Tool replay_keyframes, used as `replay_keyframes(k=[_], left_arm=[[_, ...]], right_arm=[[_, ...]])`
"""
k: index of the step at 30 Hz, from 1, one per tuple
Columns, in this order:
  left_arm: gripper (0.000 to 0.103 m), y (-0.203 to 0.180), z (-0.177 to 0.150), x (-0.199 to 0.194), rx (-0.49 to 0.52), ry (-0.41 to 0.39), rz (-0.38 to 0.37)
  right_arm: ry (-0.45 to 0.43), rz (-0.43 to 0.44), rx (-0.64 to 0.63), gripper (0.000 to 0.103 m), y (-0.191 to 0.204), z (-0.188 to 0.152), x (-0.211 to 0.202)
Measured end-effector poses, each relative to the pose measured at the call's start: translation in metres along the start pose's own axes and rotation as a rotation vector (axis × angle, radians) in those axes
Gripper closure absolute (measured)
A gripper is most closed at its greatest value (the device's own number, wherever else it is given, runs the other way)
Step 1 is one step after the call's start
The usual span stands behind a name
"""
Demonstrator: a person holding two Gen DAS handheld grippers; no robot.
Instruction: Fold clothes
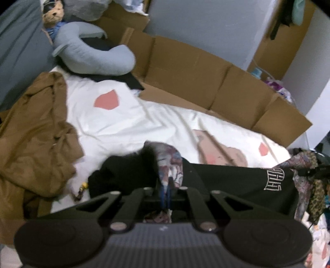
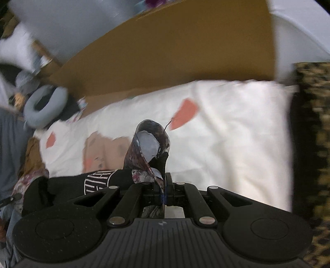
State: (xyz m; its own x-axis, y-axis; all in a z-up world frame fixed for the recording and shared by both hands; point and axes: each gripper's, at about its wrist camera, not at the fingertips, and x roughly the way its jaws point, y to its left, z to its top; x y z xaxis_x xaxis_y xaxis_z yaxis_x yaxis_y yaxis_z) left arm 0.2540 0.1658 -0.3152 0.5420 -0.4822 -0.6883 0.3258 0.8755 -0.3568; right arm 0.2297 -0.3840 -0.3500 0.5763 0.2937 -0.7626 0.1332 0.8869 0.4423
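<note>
A black garment with a patterned lining and white lettering [image 1: 274, 181] hangs stretched between both grippers above the white bed sheet [image 1: 127, 123]. My left gripper [image 1: 166, 195] is shut on one edge of it, where the patterned fabric [image 1: 171, 162] bunches up past the jaws. In the right wrist view my right gripper [image 2: 164, 193] is shut on another edge; a curl of patterned fabric [image 2: 150, 144] stands up from the jaws, and the black garment [image 2: 68, 185] with its lettering trails off to the left.
A brown garment [image 1: 35, 144] lies crumpled at the left of the bed. Flattened cardboard [image 1: 206, 82] lines the far side. A grey neck pillow [image 1: 92, 55] and a stuffed toy [image 1: 52, 16] sit at the back left. Leopard-print fabric [image 2: 313, 144] hangs at the right.
</note>
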Motion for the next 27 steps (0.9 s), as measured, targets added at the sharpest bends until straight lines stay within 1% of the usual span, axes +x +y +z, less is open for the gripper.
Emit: replay_keyframes(k=[5, 9, 12, 15, 19, 23, 26, 27], left_arm=[[0.1, -0.016, -0.002, 0.001, -0.003, 0.009, -0.052], [0.1, -0.023, -0.007, 0.0, -0.009, 0.037, -0.084], [0.1, -0.031, -0.016, -0.003, -0.013, 0.06, -0.106], [0.1, -0.037, -0.028, -0.008, -0.024, 0.083, -0.122], [0.1, -0.038, -0.043, -0.019, -0.026, 0.118, -0.12], [0.1, -0.029, -0.057, -0.034, -0.052, 0.155, -0.086], [0.101, -0.022, -0.065, -0.044, -0.064, 0.177, -0.056], [0.101, -0.02, -0.068, -0.048, -0.067, 0.182, -0.047]], right_arm=[[-0.047, -0.103, 0.057, 0.103, -0.035, -0.007, -0.046], [-0.091, -0.177, 0.106, 0.103, -0.06, -0.019, -0.088], [-0.12, -0.222, 0.132, 0.103, -0.073, -0.027, -0.12], [-0.127, -0.264, 0.173, 0.103, -0.086, -0.04, -0.145], [-0.098, -0.285, 0.209, 0.103, -0.095, -0.062, -0.158], [-0.062, -0.26, 0.212, 0.103, -0.093, -0.074, -0.161], [-0.054, -0.254, 0.174, 0.099, -0.085, -0.076, -0.166], [-0.051, -0.262, 0.171, 0.094, -0.085, -0.076, -0.167]])
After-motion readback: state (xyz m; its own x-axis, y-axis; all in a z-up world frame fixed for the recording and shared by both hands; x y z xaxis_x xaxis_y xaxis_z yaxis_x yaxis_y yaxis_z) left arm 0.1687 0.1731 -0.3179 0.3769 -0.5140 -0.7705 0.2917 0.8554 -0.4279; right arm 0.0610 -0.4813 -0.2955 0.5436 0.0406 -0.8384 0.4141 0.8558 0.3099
